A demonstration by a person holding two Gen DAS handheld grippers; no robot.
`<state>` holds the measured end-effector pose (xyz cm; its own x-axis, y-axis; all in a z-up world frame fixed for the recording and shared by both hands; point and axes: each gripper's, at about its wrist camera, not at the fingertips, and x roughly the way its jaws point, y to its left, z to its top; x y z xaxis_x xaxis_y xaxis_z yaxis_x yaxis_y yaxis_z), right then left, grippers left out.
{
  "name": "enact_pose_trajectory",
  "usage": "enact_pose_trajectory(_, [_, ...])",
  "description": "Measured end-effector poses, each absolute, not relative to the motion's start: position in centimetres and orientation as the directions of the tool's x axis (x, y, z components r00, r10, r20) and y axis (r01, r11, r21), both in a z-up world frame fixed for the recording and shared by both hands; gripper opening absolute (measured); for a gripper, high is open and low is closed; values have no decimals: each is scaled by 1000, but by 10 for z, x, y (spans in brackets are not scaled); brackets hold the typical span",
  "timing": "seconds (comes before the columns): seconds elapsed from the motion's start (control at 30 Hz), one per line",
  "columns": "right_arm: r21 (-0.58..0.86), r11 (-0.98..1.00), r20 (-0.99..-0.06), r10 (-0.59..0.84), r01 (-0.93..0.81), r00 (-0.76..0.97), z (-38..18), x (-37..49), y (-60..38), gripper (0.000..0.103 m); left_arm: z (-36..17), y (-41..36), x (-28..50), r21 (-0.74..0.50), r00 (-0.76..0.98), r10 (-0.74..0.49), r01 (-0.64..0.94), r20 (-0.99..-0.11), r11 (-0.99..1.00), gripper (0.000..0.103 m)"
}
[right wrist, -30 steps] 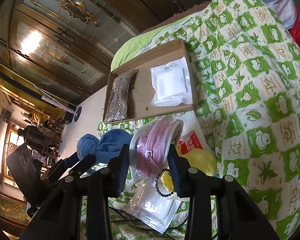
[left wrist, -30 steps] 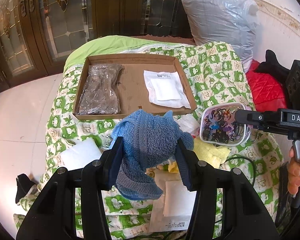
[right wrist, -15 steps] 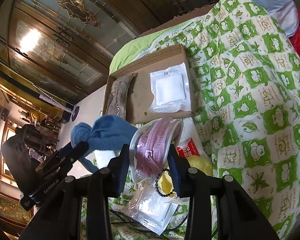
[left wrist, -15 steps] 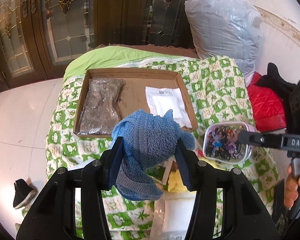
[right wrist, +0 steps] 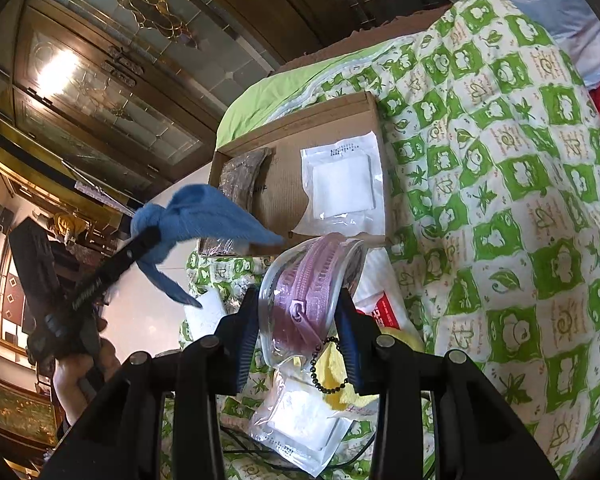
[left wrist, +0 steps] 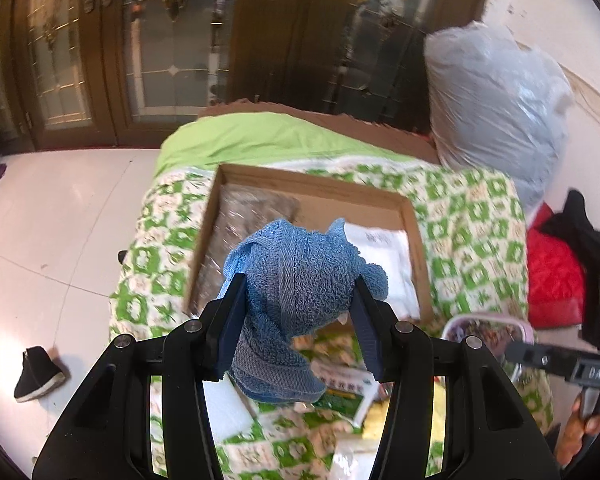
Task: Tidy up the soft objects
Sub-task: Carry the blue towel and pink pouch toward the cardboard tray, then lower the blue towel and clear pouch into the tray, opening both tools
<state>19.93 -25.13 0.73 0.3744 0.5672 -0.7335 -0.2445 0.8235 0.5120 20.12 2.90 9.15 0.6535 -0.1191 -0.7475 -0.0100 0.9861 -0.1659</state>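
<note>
Above the box's [left wrist: 416, 236] near edge, left gripper [left wrist: 300, 312] pinches the towel [left wrist: 296, 280], bare cardboard between the two packets straight ahead; left is nearer. Right gripper [right wrist: 300, 328] clamps the pouch [right wrist: 308, 280] short of the box.

A green-patterned quilt [right wrist: 500, 184] is carrying a cardboard tray [right wrist: 284, 184] at ten o'clock and packets [right wrist: 300, 428] at six.

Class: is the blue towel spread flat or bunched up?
Bunched up. The towel is crumpled into a lump, pinched between the left tongs, with loose ends drooping below.
</note>
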Motion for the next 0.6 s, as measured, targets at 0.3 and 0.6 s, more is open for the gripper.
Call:
enact_pose_trajectory(0.3, [498,832,-741,554,-243,379,5,232,-229,37,81,48,239,-142,677,-35,-103,-735,984,50])
enact_pose_trajectory(0.6, [542,807,-728,591,-237,346,-9,278,-186,37,59,55,268,-108,673,6,-127,-740,986,50])
